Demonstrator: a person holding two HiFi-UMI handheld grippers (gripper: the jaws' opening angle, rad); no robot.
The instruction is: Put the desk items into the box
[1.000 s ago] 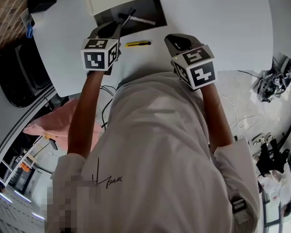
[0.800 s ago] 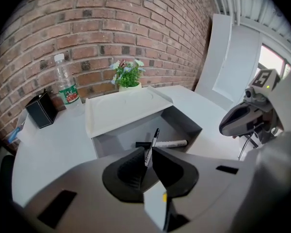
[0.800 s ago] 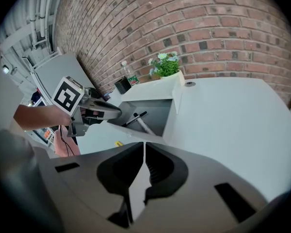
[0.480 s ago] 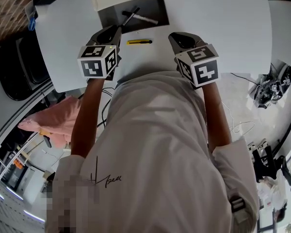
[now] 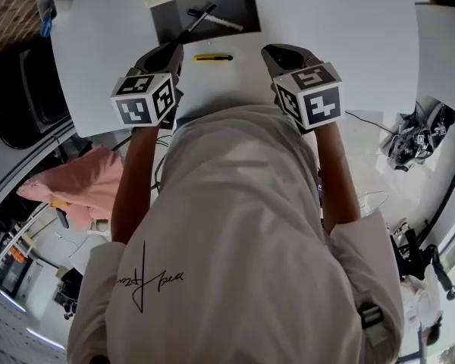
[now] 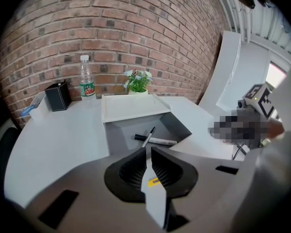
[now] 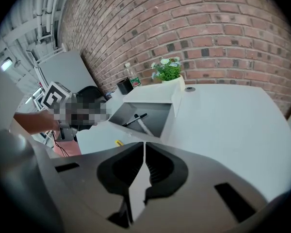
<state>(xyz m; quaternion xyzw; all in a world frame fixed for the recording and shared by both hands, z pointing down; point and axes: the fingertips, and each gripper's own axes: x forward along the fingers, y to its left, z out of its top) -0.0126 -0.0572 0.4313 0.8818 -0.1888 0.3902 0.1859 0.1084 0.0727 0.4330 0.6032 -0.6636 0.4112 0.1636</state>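
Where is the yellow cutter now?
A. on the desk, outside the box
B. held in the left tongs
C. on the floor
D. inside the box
A: the yellow cutter lies on the desk, just outside the box.

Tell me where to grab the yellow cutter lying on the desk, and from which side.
Grip the yellow cutter at mid-length, jaws across its narrow width, coming down from above. It lies flat on the white desk, long and slim, so its ends offer little hold.
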